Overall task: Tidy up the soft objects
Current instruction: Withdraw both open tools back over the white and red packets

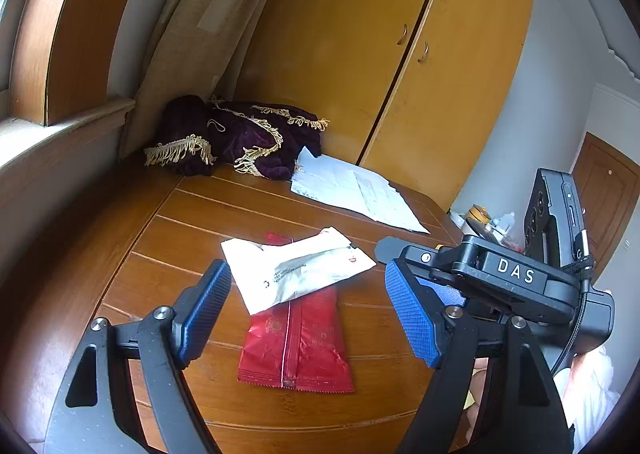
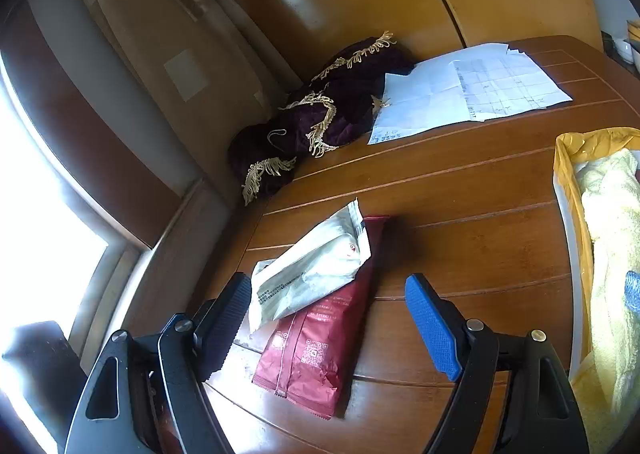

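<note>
2 pouches [image 1: 294, 310] – between hand-held gripper [image 1: 308, 310] fingers, untouched

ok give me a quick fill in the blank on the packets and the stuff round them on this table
1. The white packet lies partly on top of the ____ packet.
2. The purple cloth with gold fringe sits in the table's far ____.
3. Both grippers, left and right, are ____ and hold nothing.
4. A yellow towel lies inside a yellow ____.

Missing words: red; corner; open; bag
</note>
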Demonstrator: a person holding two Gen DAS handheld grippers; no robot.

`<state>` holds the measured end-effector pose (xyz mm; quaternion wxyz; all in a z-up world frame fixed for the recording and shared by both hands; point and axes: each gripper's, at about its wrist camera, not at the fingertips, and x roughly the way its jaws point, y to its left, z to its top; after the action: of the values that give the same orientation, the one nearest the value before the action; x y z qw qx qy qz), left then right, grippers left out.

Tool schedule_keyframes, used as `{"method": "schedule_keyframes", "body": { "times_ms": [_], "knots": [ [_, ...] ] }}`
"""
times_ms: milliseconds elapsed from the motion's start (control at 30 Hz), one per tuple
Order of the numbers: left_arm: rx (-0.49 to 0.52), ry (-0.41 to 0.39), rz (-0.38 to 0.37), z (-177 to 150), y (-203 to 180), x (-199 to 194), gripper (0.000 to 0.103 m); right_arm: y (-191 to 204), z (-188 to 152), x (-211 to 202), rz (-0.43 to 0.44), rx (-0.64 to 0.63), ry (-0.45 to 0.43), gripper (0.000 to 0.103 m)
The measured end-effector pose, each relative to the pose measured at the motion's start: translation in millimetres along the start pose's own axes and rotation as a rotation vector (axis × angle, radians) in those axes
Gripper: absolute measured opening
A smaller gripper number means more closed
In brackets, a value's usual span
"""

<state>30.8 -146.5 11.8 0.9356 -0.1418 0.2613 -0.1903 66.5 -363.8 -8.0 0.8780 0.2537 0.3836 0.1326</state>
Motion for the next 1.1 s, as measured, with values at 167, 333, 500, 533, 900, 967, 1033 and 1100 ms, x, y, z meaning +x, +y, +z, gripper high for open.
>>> {"method": "schedule_keyframes", "body": {
  "times_ms": [167, 333, 500, 533, 900, 967, 1033, 1100],
  "knots": [
    [0.004, 0.003, 0.001, -1.0, 0.0, 0.2, 0.079, 1.1, -0.6, 0.8, 0.002, -0.002, 0.003, 0.082],
    [0.006, 0.003, 0.003, -0.6, -0.3, -0.1, 0.079, 0.6, -0.5, 1.2, 0.002, -0.001, 0.006, 0.082],
    [0.013, 0.003, 0.004, -0.4, -1.6, -0.3, 0.079, 1.0, -1.5, 2.4, 0.006, -0.001, 0.012, 0.082],
    [0.013, 0.004, 0.003, -0.3, -1.5, -0.3, 0.079, 1.0, -1.5, 2.5, 0.007, -0.002, 0.012, 0.082],
    [0.014, 0.011, 0.003, 0.1, -2.0, 0.1, 0.079, 0.2, -1.6, 1.4, 0.015, 0.006, 0.008, 0.082],
    [0.017, 0.014, 0.004, 0.2, -2.2, 0.4, 0.079, -1.1, -0.4, -0.4, 0.021, 0.011, 0.003, 0.082],
    [0.018, 0.019, 0.003, 0.3, -2.4, 1.3, 0.079, -3.2, 0.6, -2.8, 0.027, 0.019, -0.005, 0.082],
    [0.022, 0.031, 0.003, 0.2, -2.5, 3.1, 0.079, -7.0, 2.1, -6.1, 0.038, 0.036, -0.015, 0.082]
  ]
}}
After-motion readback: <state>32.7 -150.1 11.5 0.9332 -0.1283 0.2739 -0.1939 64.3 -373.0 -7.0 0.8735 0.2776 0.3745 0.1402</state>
